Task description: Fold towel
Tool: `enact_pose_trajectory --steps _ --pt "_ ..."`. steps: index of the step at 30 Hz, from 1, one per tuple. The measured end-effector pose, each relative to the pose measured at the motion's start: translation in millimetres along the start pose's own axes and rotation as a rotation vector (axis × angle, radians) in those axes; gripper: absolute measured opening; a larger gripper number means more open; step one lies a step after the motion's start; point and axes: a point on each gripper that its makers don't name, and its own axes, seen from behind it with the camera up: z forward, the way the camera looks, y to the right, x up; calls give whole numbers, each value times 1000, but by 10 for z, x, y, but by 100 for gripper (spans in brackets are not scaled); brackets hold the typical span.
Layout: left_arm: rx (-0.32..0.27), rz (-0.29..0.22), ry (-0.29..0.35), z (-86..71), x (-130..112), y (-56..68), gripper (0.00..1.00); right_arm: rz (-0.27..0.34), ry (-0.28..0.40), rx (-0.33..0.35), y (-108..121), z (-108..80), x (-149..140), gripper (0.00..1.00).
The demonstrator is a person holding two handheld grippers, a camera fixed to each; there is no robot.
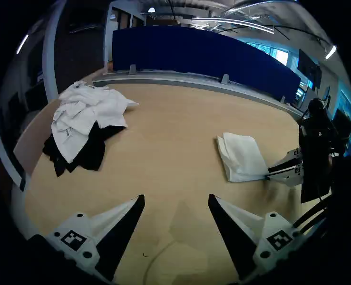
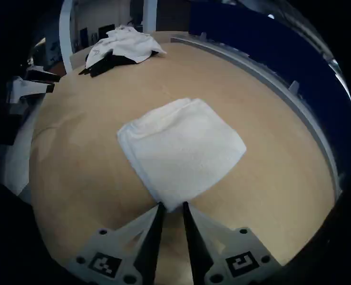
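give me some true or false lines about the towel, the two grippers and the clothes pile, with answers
1. The towel lies folded on the table. True.
2. The left gripper is shut. False: its fingers are spread wide over bare table.
3. The right gripper has its fingers close together on a corner of the towel. True.
4. The pile of clothes is all white. False: white pieces lie over black ones.
5. The pile of clothes touches the towel. False: bare table lies between them.
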Motion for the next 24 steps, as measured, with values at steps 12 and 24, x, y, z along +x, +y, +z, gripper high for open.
enact_pose_trajectory --steps 12,24 --pt "-1 4 0 3 5 22 99 11 16 -11 37 -24 41 3" --pt "-5 14 20 -26 150 39 99 -30 147 -97 331 -483 735 3"
